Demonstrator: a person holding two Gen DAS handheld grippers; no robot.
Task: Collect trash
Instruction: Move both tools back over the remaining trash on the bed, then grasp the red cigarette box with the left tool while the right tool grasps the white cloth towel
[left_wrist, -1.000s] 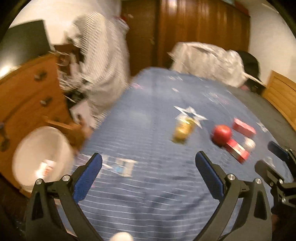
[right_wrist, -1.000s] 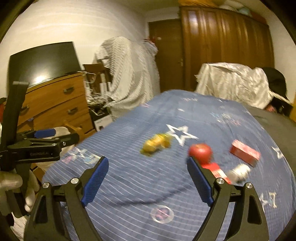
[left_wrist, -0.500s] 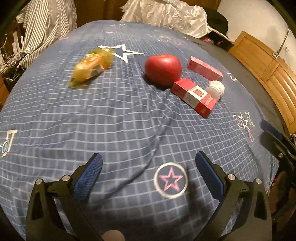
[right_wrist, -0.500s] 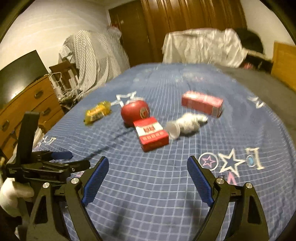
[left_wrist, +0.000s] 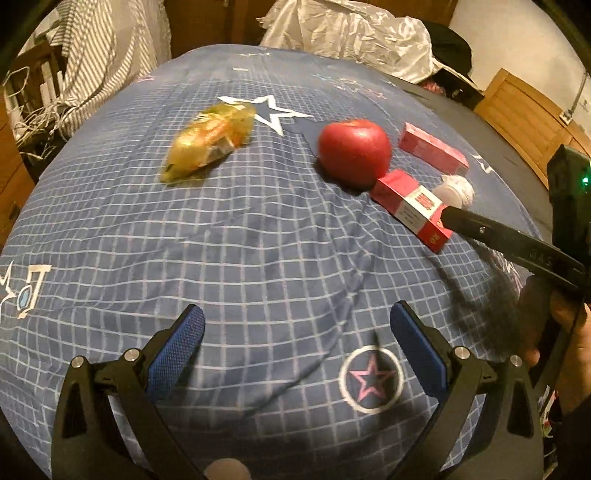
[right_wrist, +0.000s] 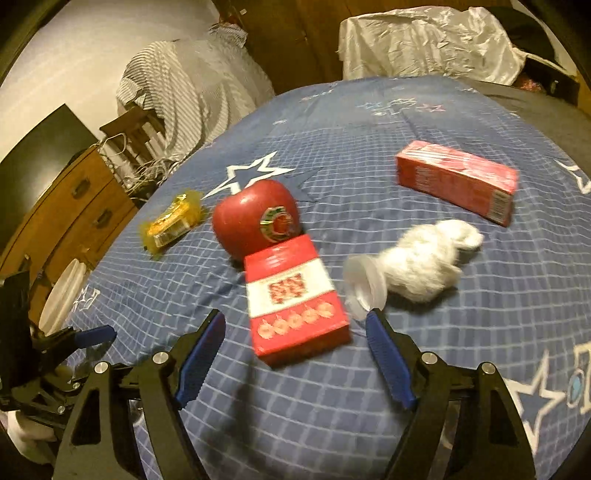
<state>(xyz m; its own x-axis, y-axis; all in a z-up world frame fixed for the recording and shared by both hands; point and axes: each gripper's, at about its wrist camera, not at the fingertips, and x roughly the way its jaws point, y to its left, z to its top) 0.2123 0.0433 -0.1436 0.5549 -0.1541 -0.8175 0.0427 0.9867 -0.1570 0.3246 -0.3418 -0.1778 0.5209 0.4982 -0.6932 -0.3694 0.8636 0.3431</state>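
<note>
Right gripper (right_wrist: 295, 350): jaws wide, just been narrowing, near end of the red-and-white box (right_wrist: 295, 295) between the blue pads, no contact seen. Left gripper (left_wrist: 295, 347): jaws wide, empty, over bare quilt (left_wrist: 240, 236).

Around the box: apple (right_wrist: 255, 221), glossy, stickered, touching its far end. Clear cup (right_wrist: 364, 286) stuffed with a white wad, just right. Long pink carton (right_wrist: 458, 184) beyond the cup. Crinkly yellow wrapper (right_wrist: 171, 221) left of the apple. Quilt: blue, gridded, star prints.

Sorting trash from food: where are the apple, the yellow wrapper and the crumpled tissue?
apple (right_wrist: 255, 218), right wrist view, red skin beside its sticker.
yellow wrapper (left_wrist: 210, 142), left wrist view, its middle.
crumpled tissue (right_wrist: 424, 256), right wrist view, its bulk.
</note>
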